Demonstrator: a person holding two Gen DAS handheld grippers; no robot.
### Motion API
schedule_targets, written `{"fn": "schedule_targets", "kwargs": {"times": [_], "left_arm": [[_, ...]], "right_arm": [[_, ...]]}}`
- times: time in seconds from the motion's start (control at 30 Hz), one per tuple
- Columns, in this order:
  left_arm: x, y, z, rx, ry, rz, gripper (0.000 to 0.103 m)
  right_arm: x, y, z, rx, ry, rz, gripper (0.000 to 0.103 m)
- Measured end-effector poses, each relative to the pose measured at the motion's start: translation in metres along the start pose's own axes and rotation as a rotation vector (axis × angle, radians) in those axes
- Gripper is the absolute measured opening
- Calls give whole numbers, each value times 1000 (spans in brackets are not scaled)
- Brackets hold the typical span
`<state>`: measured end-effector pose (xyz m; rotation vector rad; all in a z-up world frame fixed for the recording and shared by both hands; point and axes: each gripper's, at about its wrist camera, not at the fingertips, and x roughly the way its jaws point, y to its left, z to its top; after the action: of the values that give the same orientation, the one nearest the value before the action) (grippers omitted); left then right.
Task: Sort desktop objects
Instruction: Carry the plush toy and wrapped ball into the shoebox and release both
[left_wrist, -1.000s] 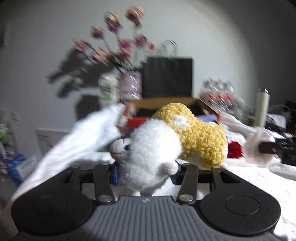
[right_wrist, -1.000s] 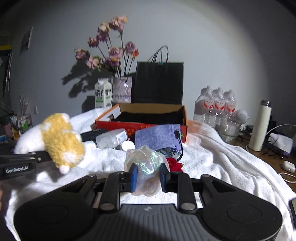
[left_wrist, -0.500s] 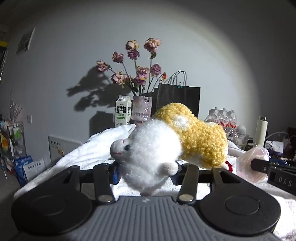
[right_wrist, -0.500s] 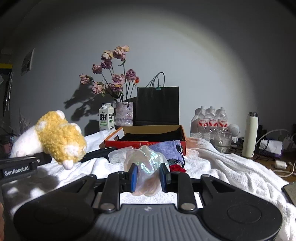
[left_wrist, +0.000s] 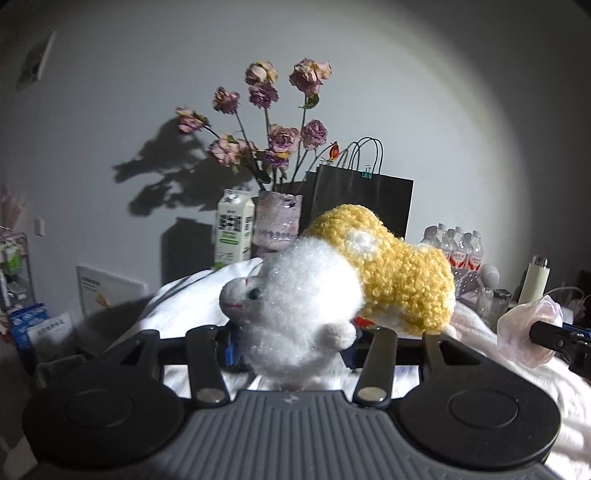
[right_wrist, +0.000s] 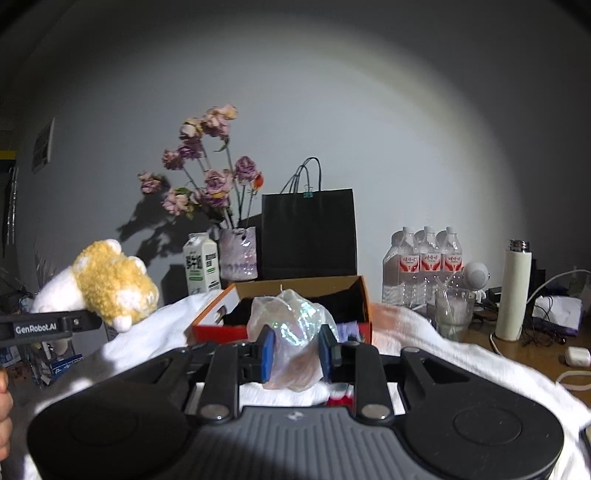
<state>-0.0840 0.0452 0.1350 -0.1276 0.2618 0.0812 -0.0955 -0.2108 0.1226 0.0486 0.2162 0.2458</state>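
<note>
Claw tips of the left claw (left_wrist: 290, 345) press in on a plush toy (left_wrist: 306, 306), clamped around its white fluffy front half; the curly yellow back half sticks out ahead and to the right, lifted above the white cloth (left_wrist: 184, 306) that covers the tabletop. In the right wrist view the same toy (right_wrist: 107, 284) hangs at the far left on the left claw's arm, whose side reads "GenRobot.AI". The right claw (right_wrist: 293, 352) is closed on a crumpled iridescent plastic bag (right_wrist: 290, 325), blue pads (right_wrist: 267, 350) pinching it from both sides, the bag bulging up above them. Both claws are held level, pointing toward the back wall. Just behind the bag lies an open orange shoebox (right_wrist: 365, 299) with dark contents. Farther back stand a milk carton (right_wrist: 201, 266) with green and black print too small to read, a vase of dried roses (right_wrist: 238, 253), a black paper bag (right_wrist: 308, 232), a pack of water bottles (right_wrist: 428, 262) with red labels whose writing is unreadable, and a white thermos (right_wrist: 515, 295) at the right
</note>
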Motion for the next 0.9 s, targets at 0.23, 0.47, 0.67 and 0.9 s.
{"fn": "schedule_targets", "kwargs": {"times": [0.23, 0.47, 0.67, 0.9], "left_arm": [[99, -5, 50, -37, 90, -42, 50], [229, -18, 70, -35, 215, -13, 50], [325, -22, 70, -84, 365, 44, 49], [402, -32, 52, -49, 457, 123, 49]], "right_arm": [[71, -28, 55, 32, 35, 21, 24], [186, -46, 89, 24, 128, 10, 23], [295, -62, 102, 77, 249, 30, 24], [415, -82, 80, 141, 446, -4, 24]]}}
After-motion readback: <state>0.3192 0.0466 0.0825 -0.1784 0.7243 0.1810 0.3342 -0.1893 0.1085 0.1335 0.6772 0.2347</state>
